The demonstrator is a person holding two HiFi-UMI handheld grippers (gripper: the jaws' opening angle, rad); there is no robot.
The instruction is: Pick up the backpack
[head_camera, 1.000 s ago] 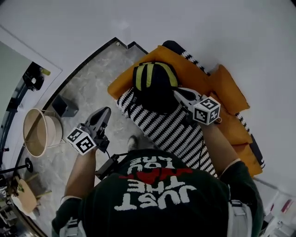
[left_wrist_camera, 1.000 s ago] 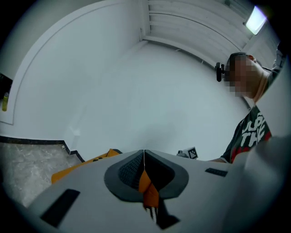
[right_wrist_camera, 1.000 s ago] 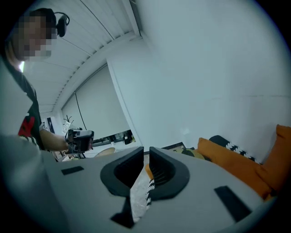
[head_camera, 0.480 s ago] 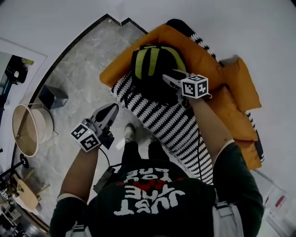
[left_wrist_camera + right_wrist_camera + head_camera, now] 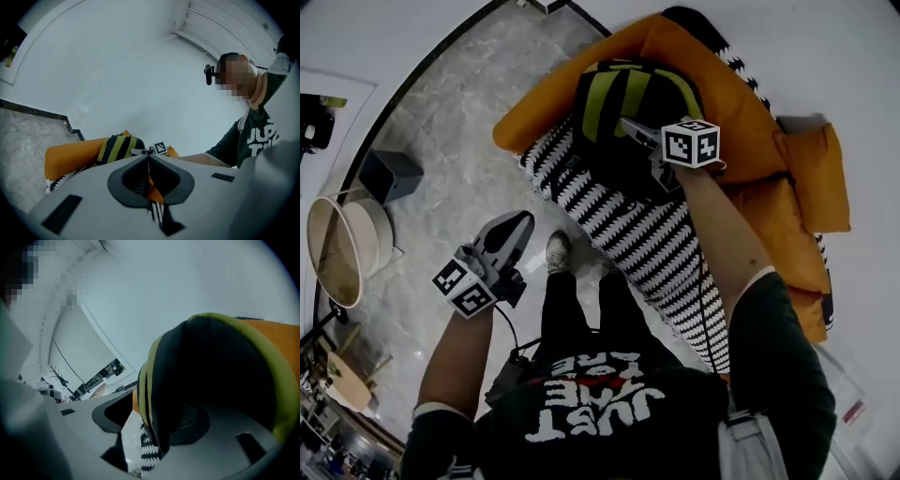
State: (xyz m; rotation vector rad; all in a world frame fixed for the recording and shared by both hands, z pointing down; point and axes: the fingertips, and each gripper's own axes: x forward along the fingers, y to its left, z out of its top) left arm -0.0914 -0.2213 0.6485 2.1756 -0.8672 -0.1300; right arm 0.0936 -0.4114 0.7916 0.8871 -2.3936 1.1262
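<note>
The black backpack (image 5: 623,103) with yellow-green stripes stands on the orange sofa (image 5: 750,122), leaning against its back cushion, its base on the black-and-white zigzag blanket (image 5: 652,248). The right gripper (image 5: 630,127) is at the backpack's front; in the right gripper view its jaws stand apart with an edge of the backpack between them, and a strip of blanket shows between that edge and one jaw. The left gripper (image 5: 518,223) hangs over the marble floor (image 5: 441,131), well apart from the sofa, its jaws pressed together on nothing.
</note>
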